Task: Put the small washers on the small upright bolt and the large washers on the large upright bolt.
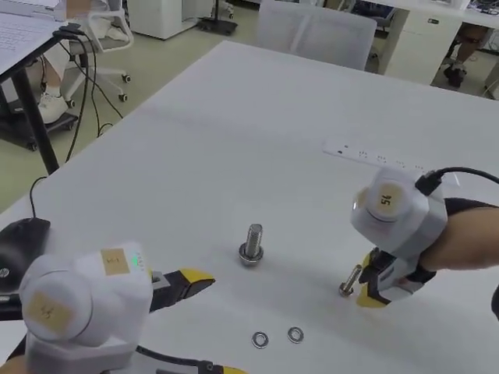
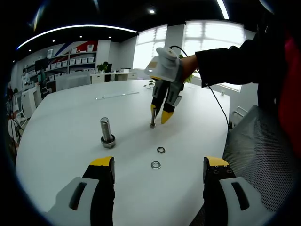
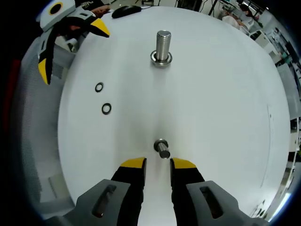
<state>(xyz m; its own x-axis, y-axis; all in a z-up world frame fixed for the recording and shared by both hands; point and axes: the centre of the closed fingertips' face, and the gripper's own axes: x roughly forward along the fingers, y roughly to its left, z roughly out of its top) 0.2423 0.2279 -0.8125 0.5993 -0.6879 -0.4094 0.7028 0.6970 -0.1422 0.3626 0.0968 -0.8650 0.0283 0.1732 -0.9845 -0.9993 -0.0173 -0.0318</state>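
The large upright bolt (image 1: 251,244) (image 2: 107,132) (image 3: 162,45) stands mid-table with a ring around its base. The small bolt (image 1: 350,280) (image 2: 153,124) (image 3: 162,148) stands to its right. My right gripper (image 1: 373,287) (image 3: 158,163) hangs just over it, jaws a narrow gap apart, and the bolt's top sits just ahead of the tips, untouched. Two small washers (image 1: 260,340) (image 1: 295,335) (image 2: 155,165) (image 3: 106,108) lie flat near the front edge. My left gripper (image 1: 210,326) (image 2: 159,164) is wide open and holds nothing, just short of the washers.
A white power strip (image 1: 373,156) lies at the back right of the white table (image 1: 234,140). A black mouse (image 1: 19,238) rests at the left edge. Office chairs and desks stand beyond the table.
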